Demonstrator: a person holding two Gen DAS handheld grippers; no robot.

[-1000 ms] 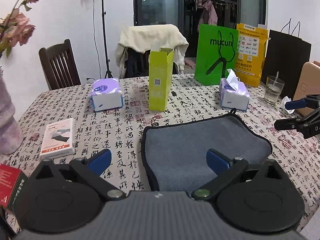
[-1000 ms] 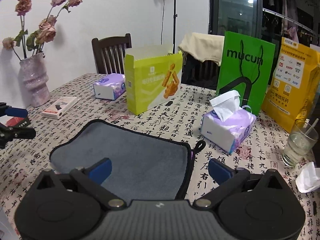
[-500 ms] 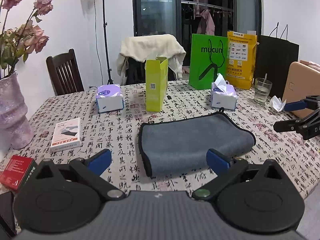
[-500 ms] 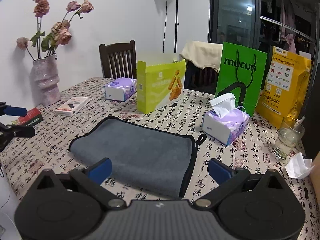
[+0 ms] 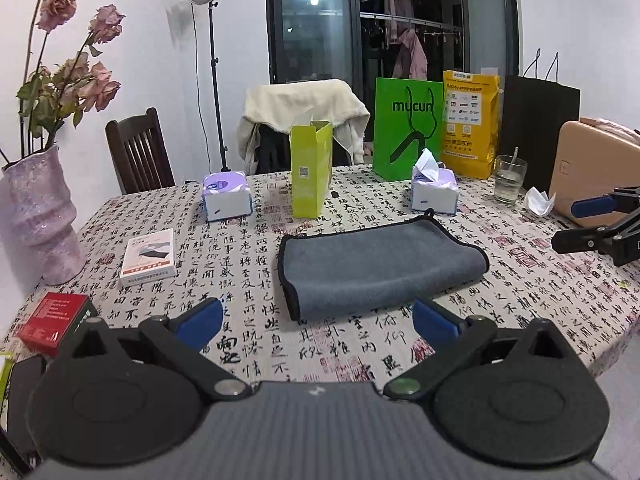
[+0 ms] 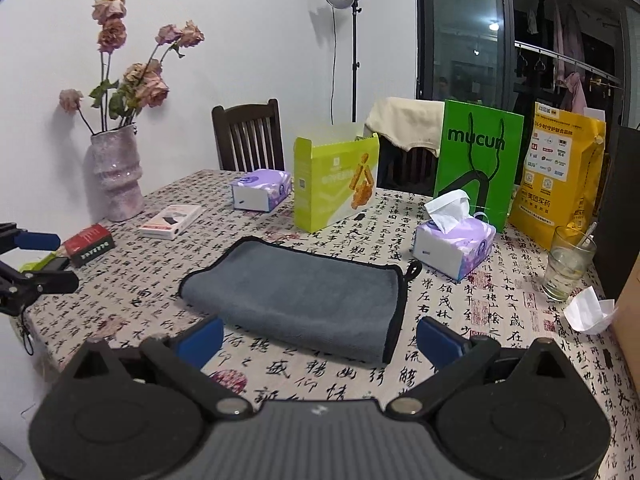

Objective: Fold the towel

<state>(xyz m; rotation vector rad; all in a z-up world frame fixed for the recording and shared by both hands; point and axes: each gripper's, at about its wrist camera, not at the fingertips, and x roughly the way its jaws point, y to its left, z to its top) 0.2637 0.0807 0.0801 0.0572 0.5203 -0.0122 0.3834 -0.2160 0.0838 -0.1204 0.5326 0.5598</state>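
Observation:
A grey towel with black trim lies folded on the patterned table; it also shows in the right wrist view. My left gripper is open and empty, held back from the towel's near edge. My right gripper is open and empty, above the table's front edge near the towel. The right gripper also shows at the right edge of the left wrist view, and the left gripper at the left edge of the right wrist view.
Behind the towel stand a lime box, two tissue boxes, a green bag, a yellow bag and a glass. At left are a vase, a white box and a red box.
Both grippers have pulled back and risen away from the towel, which now lies smaller in both views. The towel itself has not moved.

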